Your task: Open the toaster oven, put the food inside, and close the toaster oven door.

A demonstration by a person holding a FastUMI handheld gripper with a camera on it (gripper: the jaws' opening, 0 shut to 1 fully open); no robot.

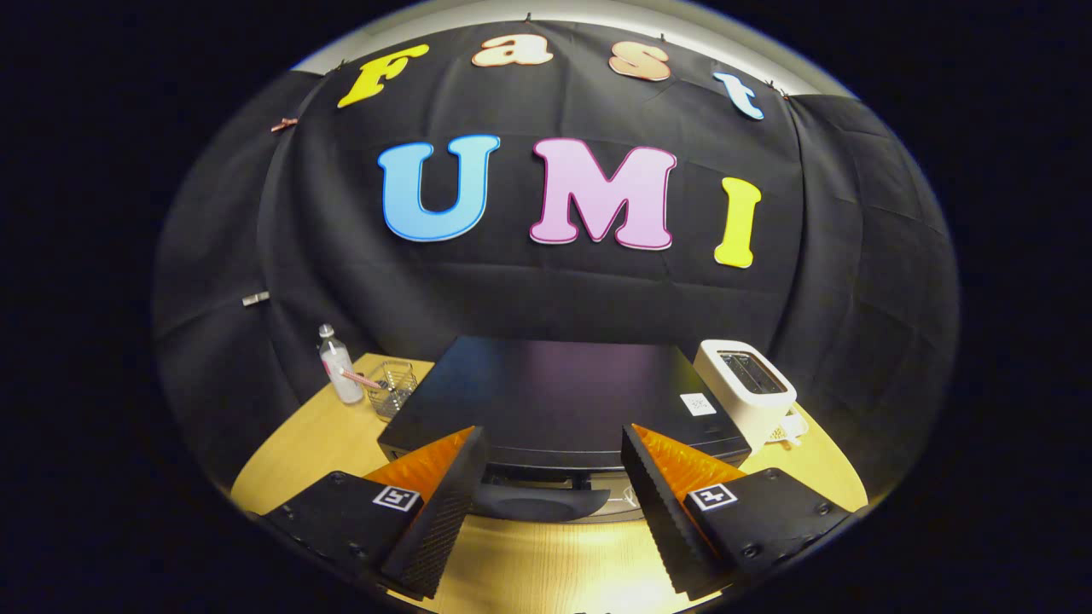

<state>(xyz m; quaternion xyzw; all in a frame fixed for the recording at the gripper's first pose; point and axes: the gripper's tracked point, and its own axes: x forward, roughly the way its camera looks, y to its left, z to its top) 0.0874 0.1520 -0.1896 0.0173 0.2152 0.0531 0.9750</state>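
Gripper view has the gripper [546,477] spread wide, holding nothing, above the toaster oven [554,396] at twelve o'clock just ahead, its handle [537,503] between the fingers, door apparently shut, so opening, loading and closing all look left to do

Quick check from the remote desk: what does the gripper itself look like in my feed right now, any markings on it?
The gripper has two wedge-shaped fingers with ribbed inner faces. Each sits on a flat black mount held by round screws, and each mount bears a small square black-and-white marker tag. No cables are visible.
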